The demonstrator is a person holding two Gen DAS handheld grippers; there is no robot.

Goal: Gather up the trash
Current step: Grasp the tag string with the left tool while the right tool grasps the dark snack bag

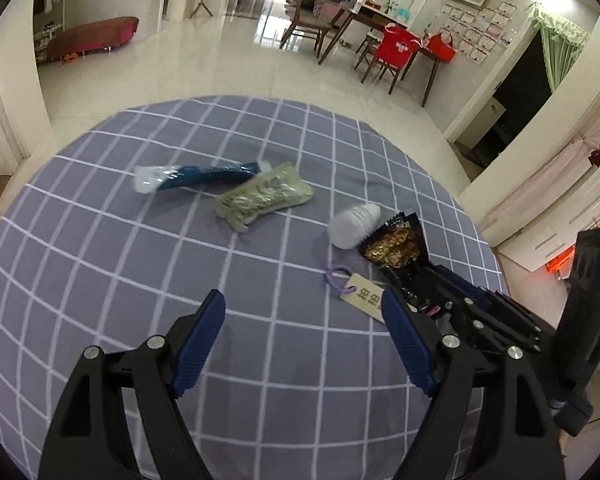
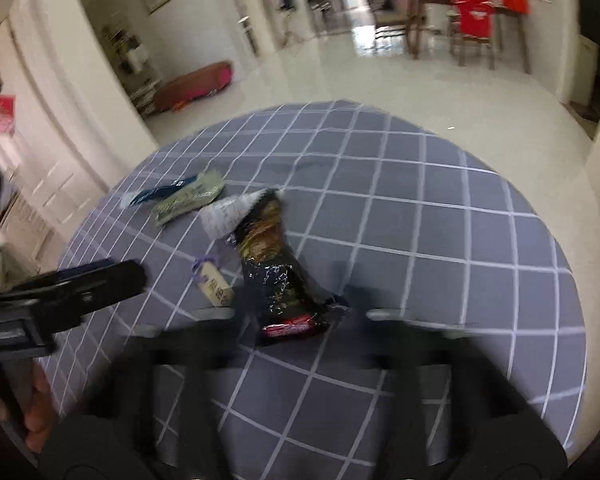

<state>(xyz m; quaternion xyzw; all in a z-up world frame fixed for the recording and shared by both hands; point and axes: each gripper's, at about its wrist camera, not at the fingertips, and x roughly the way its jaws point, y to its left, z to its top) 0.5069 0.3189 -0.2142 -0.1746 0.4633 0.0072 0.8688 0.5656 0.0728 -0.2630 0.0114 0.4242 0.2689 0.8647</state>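
On the round table with a grey checked cloth (image 1: 100, 280) lie a blue wrapper in clear plastic (image 1: 196, 178), a green packet (image 1: 264, 196), a white crumpled plastic piece (image 1: 352, 226) and a black snack packet (image 1: 396, 244). My left gripper (image 1: 302, 300) hangs open over bare cloth, nothing between its blue pads. In the right wrist view, the right gripper (image 2: 294, 312) is blurred, and its fingers close around the near end of the black snack packet (image 2: 268, 256). The left wrist view shows the right gripper (image 1: 428, 304) narrowed on that end.
A wooden tag with a purple loop (image 1: 364, 298) lies just left of the black packet. The table's edge curves close on the right, with shiny tiled floor (image 1: 220, 64) beyond. A dining table and chairs (image 1: 396, 48) stand far back. A person's hand (image 2: 36, 412) holds the left gripper (image 2: 136, 276).
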